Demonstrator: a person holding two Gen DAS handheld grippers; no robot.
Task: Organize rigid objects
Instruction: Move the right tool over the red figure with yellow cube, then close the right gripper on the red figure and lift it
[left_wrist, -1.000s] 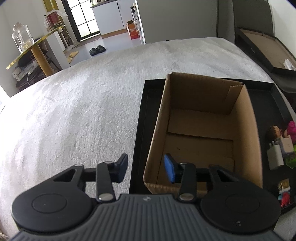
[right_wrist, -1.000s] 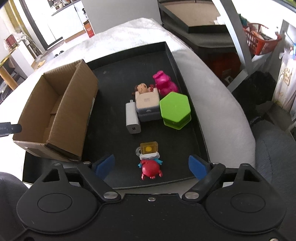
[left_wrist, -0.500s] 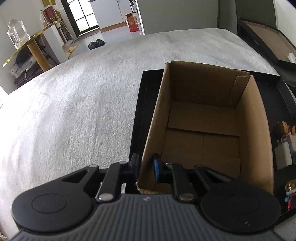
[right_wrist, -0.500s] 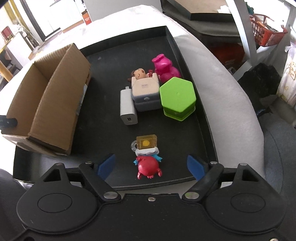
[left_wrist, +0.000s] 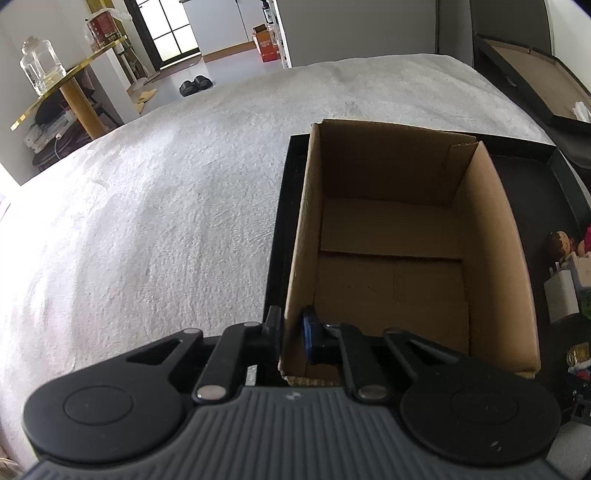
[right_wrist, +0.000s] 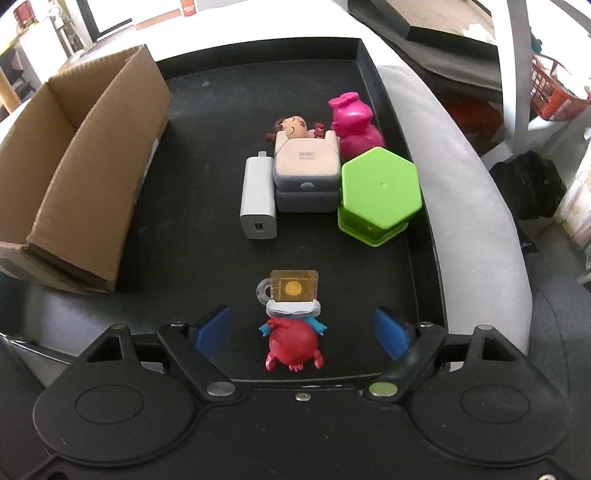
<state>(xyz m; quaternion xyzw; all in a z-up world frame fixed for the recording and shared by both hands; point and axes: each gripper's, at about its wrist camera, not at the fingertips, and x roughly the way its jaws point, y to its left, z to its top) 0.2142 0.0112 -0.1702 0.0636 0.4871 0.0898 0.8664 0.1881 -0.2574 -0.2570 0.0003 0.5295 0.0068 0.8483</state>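
Surface: a white textured cover (left_wrist: 177, 206) carries a black tray (right_wrist: 258, 85); everything below is placed relative to that tray.
Room: beyond the tray's far left, a gold-edged shelf (left_wrist: 70, 79) holds a glass jar (left_wrist: 37, 64); a pair of dark slippers (left_wrist: 195, 85) lies on the floor by a window door. To the tray's right, a red basket (right_wrist: 554, 96) sits on a lower rack.
Left tool (left_wrist: 291, 332): low at the tray's near left corner, fingers narrowed onto the left wall of the cardboard box (left_wrist: 406, 258), one finger outside the wall, the blue-padded one inside, gripping it.
Right tool (right_wrist: 303, 332): hovering over the tray's near edge, spread wide, blue pads either side of the red crab-like toy (right_wrist: 293, 343), not touching it.
Cardboard box: one, open-topped, nothing inside, standing on the tray's left part.
Toys on the tray: one red crab-like toy at the near edge, touching one amber block with a ring (right_wrist: 293, 288); one pink figure (right_wrist: 352, 122) and one small doll (right_wrist: 291, 127) toward the far right.
Other items: one white charger (right_wrist: 258, 195), one pale stacked case (right_wrist: 306, 173), one green hexagonal box (right_wrist: 380, 192), clustered just beside each other mid-tray.
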